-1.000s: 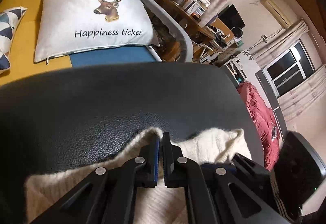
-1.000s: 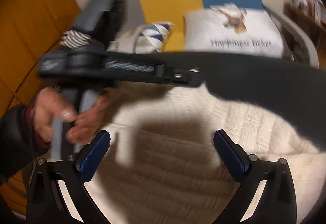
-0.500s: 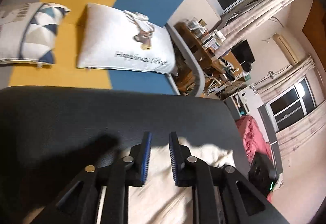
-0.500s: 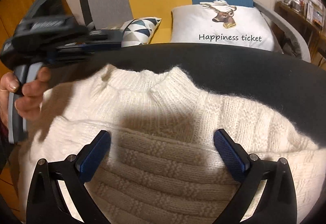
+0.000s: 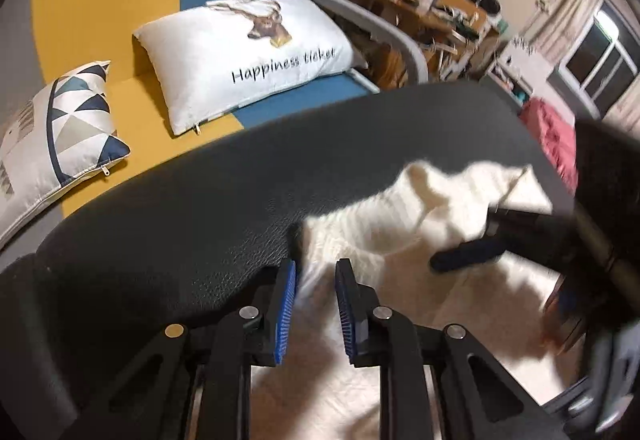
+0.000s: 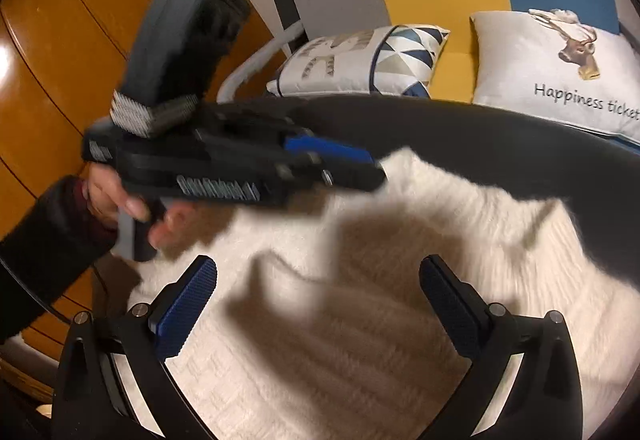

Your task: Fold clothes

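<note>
White knitted sweater (image 6: 360, 320) | spread flat on black padded surface (image 5: 180, 220), collar farthest | left gripper (image 5: 316, 300): jaws opening, empty, at the sweater's left edge | right gripper (image 6: 318, 304): jaws wide apart above sweater body, nothing held

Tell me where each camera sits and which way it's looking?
Left wrist: on the left tool, looking down at the sweater, table and pillows; the right tool shows.
Right wrist: on the right tool, above the sweater; the left tool and hand show.
Shared: sweater, table, deer pillow.
</note>
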### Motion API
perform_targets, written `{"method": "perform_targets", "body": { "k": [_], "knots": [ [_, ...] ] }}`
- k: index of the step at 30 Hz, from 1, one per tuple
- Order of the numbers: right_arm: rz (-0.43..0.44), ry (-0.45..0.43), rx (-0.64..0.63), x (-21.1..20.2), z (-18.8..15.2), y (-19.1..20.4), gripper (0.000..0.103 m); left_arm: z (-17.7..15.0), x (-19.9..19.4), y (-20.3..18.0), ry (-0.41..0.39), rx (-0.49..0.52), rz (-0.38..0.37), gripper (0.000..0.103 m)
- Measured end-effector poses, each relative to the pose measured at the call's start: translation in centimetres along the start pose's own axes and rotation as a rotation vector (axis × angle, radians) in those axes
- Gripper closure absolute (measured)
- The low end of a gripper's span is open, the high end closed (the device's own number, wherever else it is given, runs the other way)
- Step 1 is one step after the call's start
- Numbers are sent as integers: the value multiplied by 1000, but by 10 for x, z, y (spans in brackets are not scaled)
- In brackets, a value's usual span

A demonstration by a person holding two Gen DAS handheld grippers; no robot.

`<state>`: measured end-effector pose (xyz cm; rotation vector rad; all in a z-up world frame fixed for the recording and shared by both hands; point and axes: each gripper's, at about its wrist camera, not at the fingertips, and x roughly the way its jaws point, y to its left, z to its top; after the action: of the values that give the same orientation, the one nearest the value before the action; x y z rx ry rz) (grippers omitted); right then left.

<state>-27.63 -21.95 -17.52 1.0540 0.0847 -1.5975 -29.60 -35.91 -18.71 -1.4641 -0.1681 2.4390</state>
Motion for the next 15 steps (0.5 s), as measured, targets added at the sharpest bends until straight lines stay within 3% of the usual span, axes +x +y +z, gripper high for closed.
{"method": "perform_targets", "body": {
  "k": [3, 7, 12, 15],
  "knots": [
    [142, -18, 55, -5, 14, -17, 0, -8, -10, 6, -61, 8, 69, 84],
    [275, -16, 238, 6, 39, -56, 0, -29, -39, 27, -186, -167, -4, 86],
    [354, 73, 373, 37, 57, -76, 0, -63, -57, -31, -210, 66, -68, 85],
    [421, 80, 393, 38, 61, -71, 0, -66, -37, -44, -137, 93, -4, 85]
  ]
}}
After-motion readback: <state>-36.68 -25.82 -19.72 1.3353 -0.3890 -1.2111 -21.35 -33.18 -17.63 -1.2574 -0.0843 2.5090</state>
